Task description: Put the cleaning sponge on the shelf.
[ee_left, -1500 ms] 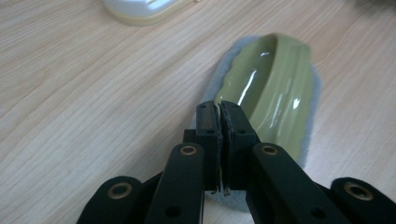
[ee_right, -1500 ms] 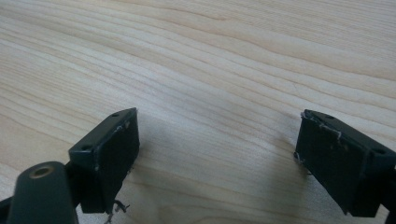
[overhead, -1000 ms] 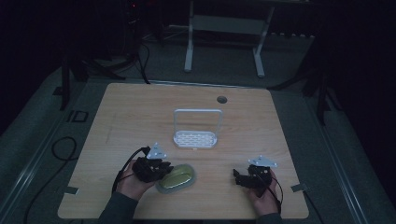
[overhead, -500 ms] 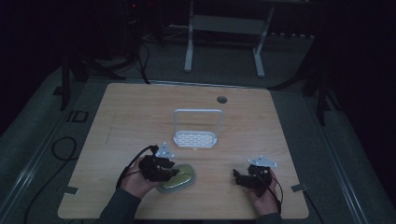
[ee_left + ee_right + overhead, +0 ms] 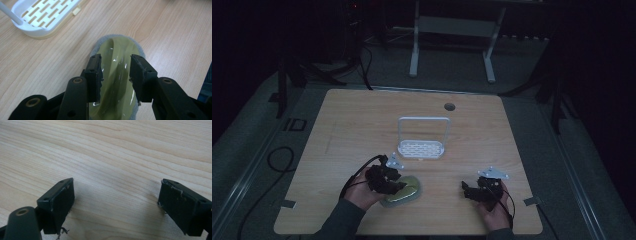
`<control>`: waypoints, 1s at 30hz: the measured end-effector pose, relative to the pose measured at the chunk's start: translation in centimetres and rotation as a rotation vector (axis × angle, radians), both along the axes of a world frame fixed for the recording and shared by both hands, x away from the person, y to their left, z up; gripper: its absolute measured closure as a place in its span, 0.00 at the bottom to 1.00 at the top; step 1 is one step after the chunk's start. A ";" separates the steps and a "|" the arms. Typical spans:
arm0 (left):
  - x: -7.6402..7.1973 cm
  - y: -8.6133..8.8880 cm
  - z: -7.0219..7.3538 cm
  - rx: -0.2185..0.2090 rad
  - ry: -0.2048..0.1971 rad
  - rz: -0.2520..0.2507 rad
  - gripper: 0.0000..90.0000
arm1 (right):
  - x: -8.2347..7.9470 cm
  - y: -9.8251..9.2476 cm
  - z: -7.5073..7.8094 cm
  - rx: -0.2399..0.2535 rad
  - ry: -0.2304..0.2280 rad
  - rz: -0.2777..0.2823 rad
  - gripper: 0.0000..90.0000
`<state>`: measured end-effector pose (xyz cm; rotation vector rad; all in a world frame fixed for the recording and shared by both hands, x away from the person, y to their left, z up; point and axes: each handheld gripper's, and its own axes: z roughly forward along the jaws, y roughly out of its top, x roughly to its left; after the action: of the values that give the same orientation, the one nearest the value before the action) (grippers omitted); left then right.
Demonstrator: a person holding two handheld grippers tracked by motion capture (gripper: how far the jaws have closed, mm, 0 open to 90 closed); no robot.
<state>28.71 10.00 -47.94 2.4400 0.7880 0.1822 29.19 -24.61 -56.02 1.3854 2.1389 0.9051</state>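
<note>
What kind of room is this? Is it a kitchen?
Probably not a kitchen, more a dim workshop or lab. A bare wooden table stands on a dark floor with loose cables, and a metal stand sits behind it.

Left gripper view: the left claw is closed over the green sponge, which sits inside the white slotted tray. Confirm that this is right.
Not quite. The left claw does pinch the green sponge, but the sponge lies on the wooden table, apart from the white slotted tray, not inside it. The left gripper view shows bare wood between them, and the high view agrees.
</note>
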 end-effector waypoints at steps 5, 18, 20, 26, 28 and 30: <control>0.2 -0.2 0.0 0.014 0.005 -0.005 0.68 | 0.0 0.0 0.0 0.000 0.000 0.000 0.15; 0.8 -0.7 0.2 0.062 0.034 -0.040 0.66 | 0.0 0.0 0.0 0.001 0.000 0.000 0.15; 0.8 -0.7 0.2 0.063 0.046 -0.043 0.66 | 0.0 0.0 0.0 0.000 0.000 0.000 0.14; 0.9 -0.9 0.0 0.081 0.065 -0.058 0.65 | 0.0 0.0 0.0 0.000 0.000 0.000 0.15; 1.0 -0.9 -0.1 0.087 0.069 -0.067 0.65 | 0.0 0.0 0.0 0.000 0.000 0.000 0.15; 1.0 -1.0 -0.1 0.094 0.075 -0.076 0.65 | 0.0 0.0 0.0 0.000 0.000 0.000 0.15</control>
<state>29.67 8.96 -48.08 2.5739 0.7327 0.1016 29.19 -24.61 -56.02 1.3853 2.1389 0.9051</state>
